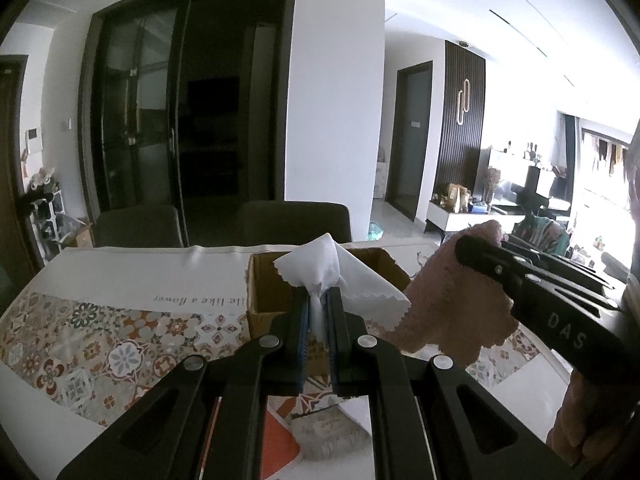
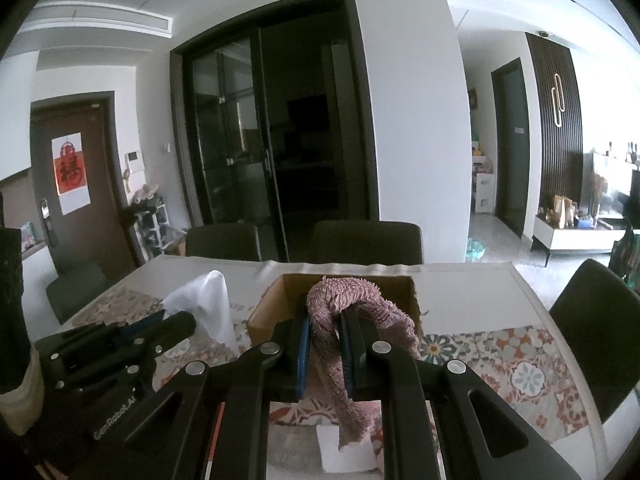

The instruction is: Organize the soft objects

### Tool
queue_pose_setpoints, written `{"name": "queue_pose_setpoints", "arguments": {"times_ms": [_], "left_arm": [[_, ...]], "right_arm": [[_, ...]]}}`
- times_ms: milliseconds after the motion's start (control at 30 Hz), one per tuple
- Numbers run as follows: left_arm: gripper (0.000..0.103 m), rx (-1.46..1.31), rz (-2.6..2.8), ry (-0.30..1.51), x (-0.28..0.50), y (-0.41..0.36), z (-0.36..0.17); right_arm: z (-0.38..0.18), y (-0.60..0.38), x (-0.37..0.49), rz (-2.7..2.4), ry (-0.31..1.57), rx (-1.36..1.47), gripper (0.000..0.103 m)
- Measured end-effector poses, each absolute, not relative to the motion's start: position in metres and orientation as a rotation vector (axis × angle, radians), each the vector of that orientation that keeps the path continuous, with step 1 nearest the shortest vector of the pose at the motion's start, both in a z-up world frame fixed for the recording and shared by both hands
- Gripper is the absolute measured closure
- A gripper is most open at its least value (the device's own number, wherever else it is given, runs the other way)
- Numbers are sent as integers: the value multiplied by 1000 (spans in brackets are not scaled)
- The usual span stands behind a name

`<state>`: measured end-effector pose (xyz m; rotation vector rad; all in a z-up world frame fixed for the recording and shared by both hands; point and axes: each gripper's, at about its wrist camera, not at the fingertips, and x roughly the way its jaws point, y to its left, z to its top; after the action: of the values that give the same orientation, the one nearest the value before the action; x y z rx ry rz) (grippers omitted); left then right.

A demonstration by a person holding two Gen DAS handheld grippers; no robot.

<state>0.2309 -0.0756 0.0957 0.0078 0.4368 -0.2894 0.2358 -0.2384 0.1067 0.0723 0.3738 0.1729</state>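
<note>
Cloths first: we've got a white cloth (image 1: 340, 276) pinched in our left gripper (image 1: 319, 300) and a pink towel (image 2: 352, 320) pinched in our right gripper (image 2: 325, 320), both up off the table (image 1: 120, 276) and hanging in front of the open cardboard box (image 2: 280, 304). Both sets of jaws are squeezed nearly together on fabric, so each grip looks solid. We're guessing the box is where the soft stuff goes, which would explain carrying both pieces toward it at once.

Each cloth is grabbed at a bunched fold, so the loose ends droop below the fingers. The towel's tail hangs lowest and could snag the box rim on the way in.

Pose-wise, both grippers tilt slightly downward and sit side by side, close together, left one a bit short of the box, right one lined up with its opening. Nothing's inside the box yet that we can see.
</note>
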Motion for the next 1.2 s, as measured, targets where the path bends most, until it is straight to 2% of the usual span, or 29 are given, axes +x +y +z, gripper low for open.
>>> {"name": "queue_pose_setpoints", "arguments": {"times_ms": [900, 1200], "left_arm": [[93, 52, -258, 461, 336, -92, 82], [93, 38, -252, 532, 381, -96, 59]], "right_arm": [[113, -236, 348, 140, 370, -24, 88], [97, -235, 394, 142, 438, -39, 88]]}}
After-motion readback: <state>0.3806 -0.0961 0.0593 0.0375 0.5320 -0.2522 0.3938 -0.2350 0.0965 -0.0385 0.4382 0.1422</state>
